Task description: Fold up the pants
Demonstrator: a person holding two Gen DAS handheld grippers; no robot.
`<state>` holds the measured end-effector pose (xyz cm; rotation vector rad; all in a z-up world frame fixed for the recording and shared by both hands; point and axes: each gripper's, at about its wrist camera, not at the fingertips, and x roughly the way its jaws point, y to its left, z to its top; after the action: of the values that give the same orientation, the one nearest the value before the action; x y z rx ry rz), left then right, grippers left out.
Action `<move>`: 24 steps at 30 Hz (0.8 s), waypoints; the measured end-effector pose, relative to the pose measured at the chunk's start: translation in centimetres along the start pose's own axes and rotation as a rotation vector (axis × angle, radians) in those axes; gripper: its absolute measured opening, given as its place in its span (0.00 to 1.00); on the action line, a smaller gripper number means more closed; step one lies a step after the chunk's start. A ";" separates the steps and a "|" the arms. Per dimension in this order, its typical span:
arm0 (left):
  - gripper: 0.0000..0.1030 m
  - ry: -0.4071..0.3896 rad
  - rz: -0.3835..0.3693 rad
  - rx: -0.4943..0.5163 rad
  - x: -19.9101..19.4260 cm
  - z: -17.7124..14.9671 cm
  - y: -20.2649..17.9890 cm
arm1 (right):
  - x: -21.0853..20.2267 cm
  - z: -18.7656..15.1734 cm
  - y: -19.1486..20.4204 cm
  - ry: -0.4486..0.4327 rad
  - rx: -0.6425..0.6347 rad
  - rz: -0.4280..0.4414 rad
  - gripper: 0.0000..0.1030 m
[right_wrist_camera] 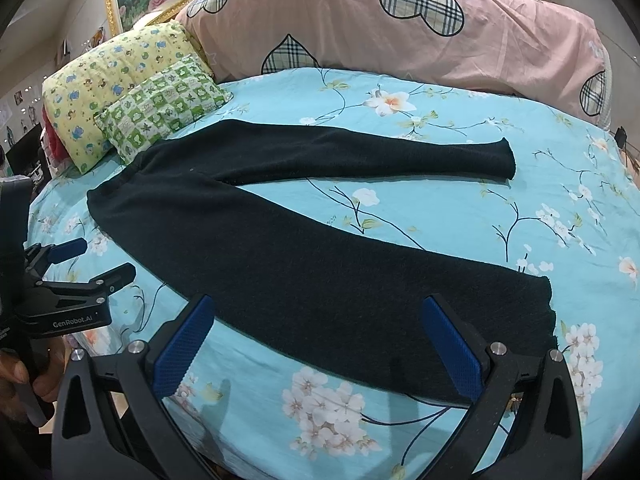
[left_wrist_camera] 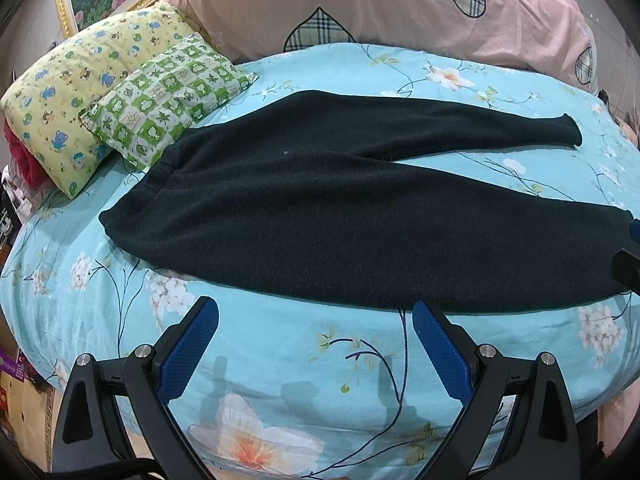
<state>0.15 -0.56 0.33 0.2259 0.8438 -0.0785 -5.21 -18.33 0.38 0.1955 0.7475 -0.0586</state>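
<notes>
Blue-padded fingers of the left gripper [left_wrist_camera: 315,316] stand wide apart over the turquoise floral bedsheet [left_wrist_camera: 304,364], just short of the dark knitted pants [left_wrist_camera: 320,216]; the right gripper [right_wrist_camera: 318,316] is equally wide, hovering over the near leg's cuff end. Those pants lie flat, legs splayed, waistband touching a green checked pillow [left_wrist_camera: 168,96], with a yellow printed pillow [left_wrist_camera: 80,80] and pink heart-patterned bolster [left_wrist_camera: 380,4] beyond

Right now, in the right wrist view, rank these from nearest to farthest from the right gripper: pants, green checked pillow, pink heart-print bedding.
1. pants, spread just ahead of the open right gripper
2. green checked pillow, far left, beyond the waistband
3. pink heart-print bedding, along the back
</notes>
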 end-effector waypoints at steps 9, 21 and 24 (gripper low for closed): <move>0.95 0.016 -0.040 0.004 0.8 0.6 0.1 | 0.2 0.3 -0.3 -0.007 0.018 0.002 1.00; 0.95 0.023 -0.121 0.035 1.6 1.7 -0.9 | 1.0 0.6 -2.3 0.000 0.083 0.022 1.00; 0.95 0.028 -0.140 0.047 1.9 2.0 -1.2 | 1.2 0.7 -2.9 0.001 0.100 0.027 1.00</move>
<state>2.65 -2.11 0.00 0.2122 0.8855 -0.2267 -4.26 -21.29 -0.38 0.3007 0.7435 -0.0707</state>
